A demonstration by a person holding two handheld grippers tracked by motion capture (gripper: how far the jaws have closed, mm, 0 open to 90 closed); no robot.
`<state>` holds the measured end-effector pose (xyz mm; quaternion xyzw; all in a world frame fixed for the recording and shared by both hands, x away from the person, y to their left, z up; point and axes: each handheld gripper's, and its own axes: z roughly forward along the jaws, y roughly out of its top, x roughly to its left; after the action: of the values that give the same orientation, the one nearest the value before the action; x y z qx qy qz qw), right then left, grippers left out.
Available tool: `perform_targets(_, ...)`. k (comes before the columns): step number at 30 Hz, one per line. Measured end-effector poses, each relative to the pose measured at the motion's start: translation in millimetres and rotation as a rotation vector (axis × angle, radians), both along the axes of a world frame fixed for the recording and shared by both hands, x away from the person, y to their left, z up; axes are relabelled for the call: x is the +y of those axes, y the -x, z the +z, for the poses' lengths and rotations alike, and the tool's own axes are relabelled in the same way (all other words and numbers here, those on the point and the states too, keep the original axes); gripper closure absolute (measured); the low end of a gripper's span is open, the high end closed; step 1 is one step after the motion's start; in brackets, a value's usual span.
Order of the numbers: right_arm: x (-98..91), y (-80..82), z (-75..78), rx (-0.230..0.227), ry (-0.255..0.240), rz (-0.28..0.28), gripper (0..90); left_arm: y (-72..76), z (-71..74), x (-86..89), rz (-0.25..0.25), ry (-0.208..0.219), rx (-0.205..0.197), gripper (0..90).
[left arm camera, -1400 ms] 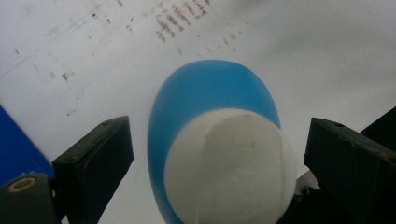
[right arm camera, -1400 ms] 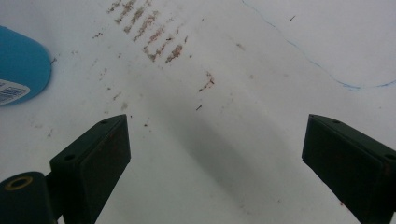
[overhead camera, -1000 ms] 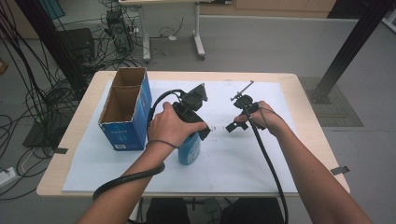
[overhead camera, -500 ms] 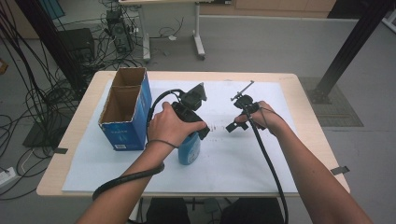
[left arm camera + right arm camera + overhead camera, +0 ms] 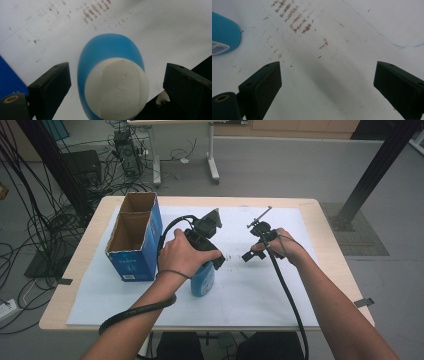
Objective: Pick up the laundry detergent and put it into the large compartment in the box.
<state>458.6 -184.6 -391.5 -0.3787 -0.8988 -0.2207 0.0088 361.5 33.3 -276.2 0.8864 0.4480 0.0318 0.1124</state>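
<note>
A blue bottle (image 5: 202, 280) with a white cap (image 5: 117, 87) stands upright on the white paper (image 5: 250, 285), just right of the blue box. My left gripper (image 5: 206, 259) hangs straight over it, open. In the left gripper view the gripper (image 5: 117, 75) has one jaw on each side of the cap, with a gap on both sides. My right gripper (image 5: 253, 243) is held to the right of the bottle, above the paper. It is open (image 5: 327, 75) with nothing between its jaws. The bottle's body (image 5: 223, 33) and its label show at the upper left of the right gripper view.
A tall open blue cardboard box (image 5: 132, 240) stands at the table's left, close beside the left hand. Brown smudges (image 5: 294, 20) mark the paper between the grippers. The wooden table edge (image 5: 330, 250) lies to the right. Cables and desk legs are on the floor beyond.
</note>
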Motion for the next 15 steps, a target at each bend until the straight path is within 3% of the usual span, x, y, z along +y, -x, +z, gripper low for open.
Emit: perform_targets(15,0.2,0.4,0.1,0.006,-0.001,-0.005,7.4,-0.3,0.4,0.8,0.003,-0.005,-0.002,8.1)
